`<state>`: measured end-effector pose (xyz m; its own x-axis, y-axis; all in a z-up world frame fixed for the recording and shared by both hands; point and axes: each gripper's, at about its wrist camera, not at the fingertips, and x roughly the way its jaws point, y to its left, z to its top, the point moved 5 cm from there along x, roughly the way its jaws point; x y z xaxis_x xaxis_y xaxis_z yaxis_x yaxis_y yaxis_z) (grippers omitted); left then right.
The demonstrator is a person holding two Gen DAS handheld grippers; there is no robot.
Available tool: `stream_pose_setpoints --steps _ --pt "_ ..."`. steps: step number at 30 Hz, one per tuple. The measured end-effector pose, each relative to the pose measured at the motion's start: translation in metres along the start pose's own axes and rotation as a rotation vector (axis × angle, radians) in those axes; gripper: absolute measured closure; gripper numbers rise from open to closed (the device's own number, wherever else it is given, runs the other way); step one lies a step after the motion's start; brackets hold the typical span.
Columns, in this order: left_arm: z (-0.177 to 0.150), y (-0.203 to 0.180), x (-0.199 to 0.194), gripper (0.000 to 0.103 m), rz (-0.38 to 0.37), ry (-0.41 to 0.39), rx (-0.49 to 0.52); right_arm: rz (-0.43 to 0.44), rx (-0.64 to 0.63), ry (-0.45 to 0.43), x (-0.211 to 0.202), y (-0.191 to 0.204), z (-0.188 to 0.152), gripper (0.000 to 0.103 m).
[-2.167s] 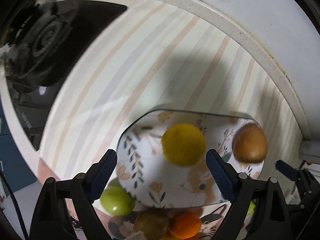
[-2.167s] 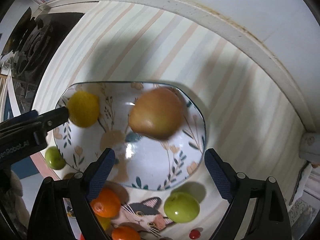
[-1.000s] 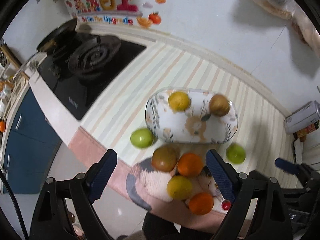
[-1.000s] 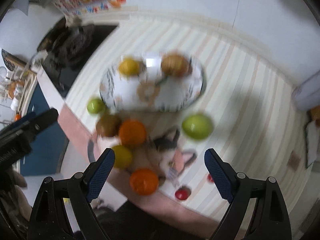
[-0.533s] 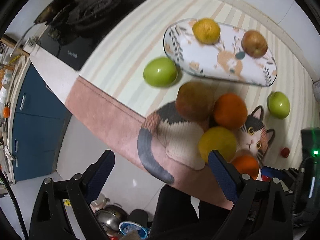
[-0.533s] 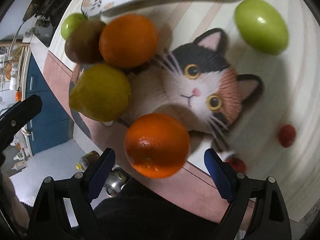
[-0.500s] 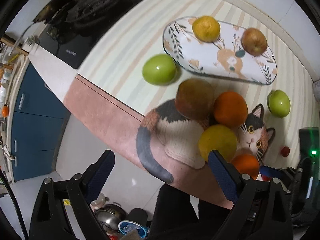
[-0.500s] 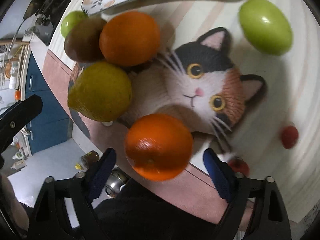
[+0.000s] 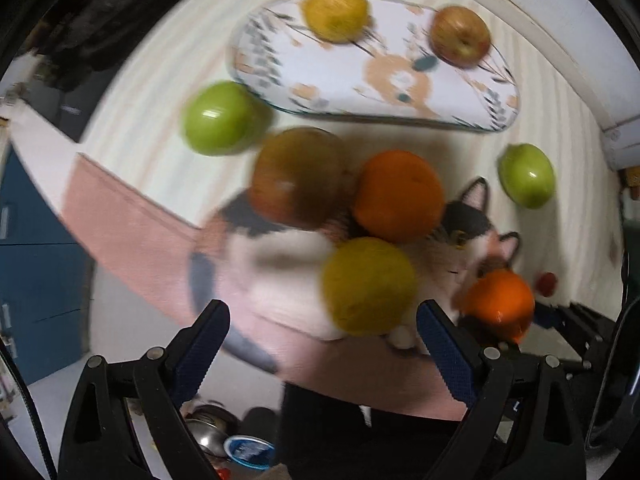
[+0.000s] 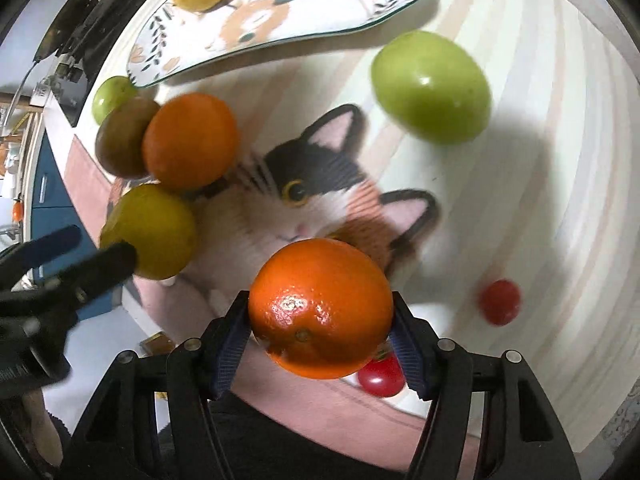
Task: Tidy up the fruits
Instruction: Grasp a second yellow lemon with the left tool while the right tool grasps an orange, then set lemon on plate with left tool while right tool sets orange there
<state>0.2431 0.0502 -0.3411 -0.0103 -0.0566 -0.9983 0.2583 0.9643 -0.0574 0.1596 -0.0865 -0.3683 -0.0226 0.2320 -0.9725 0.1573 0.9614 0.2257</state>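
My right gripper [image 10: 320, 320] is shut on an orange [image 10: 320, 307], which also shows in the left wrist view [image 9: 498, 304], over the cat-print mat [image 10: 304, 196]. My left gripper [image 9: 322, 328] is open, just short of a yellow lemon [image 9: 369, 286], which also shows in the right wrist view [image 10: 150, 230]. A second orange [image 9: 400, 195], a brown-red apple [image 9: 298, 176] and two green apples [image 9: 218, 118] [image 9: 527, 175] lie around the mat. The floral plate [image 9: 400, 76] holds a lemon [image 9: 335, 13] and a red apple [image 9: 460, 36].
Two small red cherry tomatoes [image 10: 500, 302] [image 10: 380, 374] lie near the counter's front edge. A black stove [image 10: 80, 20] is at the far left. A blue cabinet [image 9: 24, 248] and the floor lie below the counter edge.
My right gripper has closed on the near orange. My left gripper has moved in toward the yellow lemon.
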Motion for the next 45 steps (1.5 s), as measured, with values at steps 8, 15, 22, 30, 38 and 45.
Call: stream_pose_setpoints --steps 8,15,22,30,38,45 --pt "0.013 -0.016 0.035 0.015 -0.036 0.037 0.05 0.006 0.002 0.009 0.008 -0.008 0.005 0.034" --pt "0.005 -0.003 0.04 0.042 -0.042 0.025 0.033 -0.006 -0.002 0.039 0.007 -0.014 0.011 0.034" --pt "-0.014 0.009 0.043 0.042 -0.024 0.008 0.021 -0.001 0.0 0.035 0.004 -0.016 0.005 0.027" --pt "-0.013 0.003 0.041 0.042 -0.01 -0.001 0.027 0.009 0.023 -0.014 -0.007 -0.03 0.003 0.034" --pt "-0.007 -0.007 0.003 0.042 -0.053 -0.038 0.032 0.046 0.045 -0.073 -0.033 -0.03 0.006 0.035" --pt "0.038 -0.011 -0.073 0.042 -0.148 -0.153 0.041 0.144 0.055 -0.198 -0.089 -0.015 0.051 0.035"
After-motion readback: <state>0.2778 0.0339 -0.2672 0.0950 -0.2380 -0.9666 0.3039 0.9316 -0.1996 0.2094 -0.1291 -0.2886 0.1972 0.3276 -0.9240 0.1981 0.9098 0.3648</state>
